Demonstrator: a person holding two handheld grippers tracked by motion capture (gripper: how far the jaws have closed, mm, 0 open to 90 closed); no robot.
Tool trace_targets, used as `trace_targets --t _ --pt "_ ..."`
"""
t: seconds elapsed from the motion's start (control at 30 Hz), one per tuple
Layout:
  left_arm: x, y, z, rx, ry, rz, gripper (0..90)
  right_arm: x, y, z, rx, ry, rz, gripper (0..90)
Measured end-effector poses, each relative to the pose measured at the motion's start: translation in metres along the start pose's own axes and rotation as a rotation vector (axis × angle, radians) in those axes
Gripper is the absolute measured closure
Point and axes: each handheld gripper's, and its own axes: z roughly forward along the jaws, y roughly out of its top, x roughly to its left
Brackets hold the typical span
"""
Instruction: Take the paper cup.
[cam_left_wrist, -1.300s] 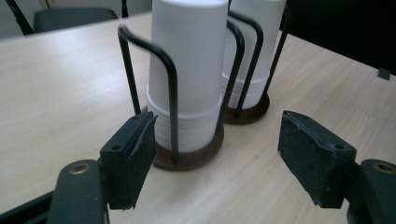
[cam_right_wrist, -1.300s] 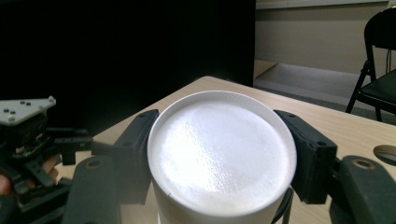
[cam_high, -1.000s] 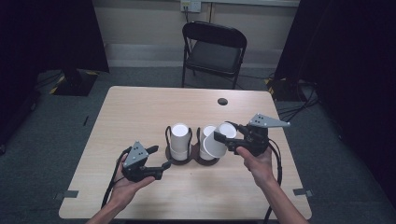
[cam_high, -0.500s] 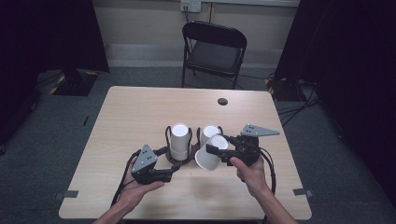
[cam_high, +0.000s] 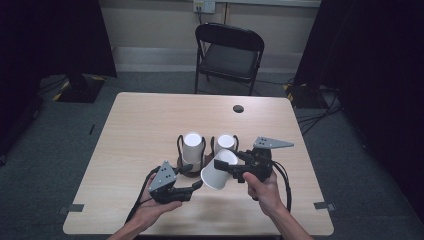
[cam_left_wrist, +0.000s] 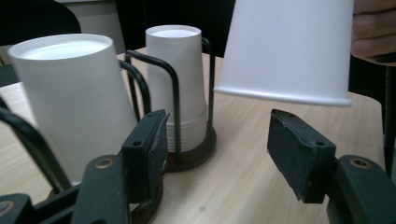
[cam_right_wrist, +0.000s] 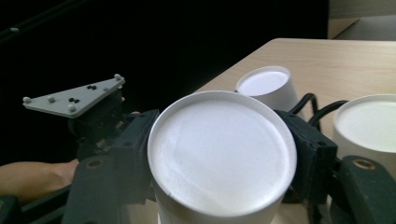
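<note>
Left gripper (cam_high: 196, 186) has its jaws apart with nothing between them; they have just been closing some, just beside the rim of the paper cup (cam_high: 218, 171). That cup is upside down, tilted, held off the table (cam_high: 125, 130) by the right gripper (cam_high: 218, 163), jaws clamped on its base end. Risks: left jaws pinch the thin rim and crush it, or pull the cup out crooked; a swing could knock the cup stacks (cam_high: 192, 148) in their wire holder (cam_high: 178, 145). Left gripper view shows the gap under the cup's rim (cam_left_wrist: 280, 95); right gripper view shows its flat bottom (cam_right_wrist: 222, 149) squeezed between the pads.
</note>
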Motion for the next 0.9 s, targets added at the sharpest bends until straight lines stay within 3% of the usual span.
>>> trace_targets --t 0.13,0.33,0.77,0.9 --pt "-0.001 -0.004 0.002 -0.01 0.003 -0.011 45.1 0.006 -0.002 0.006 0.016 0.038 0.014 34.9" --pt "-0.005 -0.007 0.004 -0.044 0.016 0.017 54.0 0.009 -0.003 0.014 0.03 0.072 0.035 34.8" --pt "-0.009 -0.008 0.002 -0.098 0.026 0.045 59.4 0.012 -0.008 0.026 0.031 0.137 0.101 34.7" --pt "-0.007 -0.007 0.0 -0.095 0.011 0.041 69.4 0.007 -0.011 0.026 0.028 0.163 0.125 34.2"
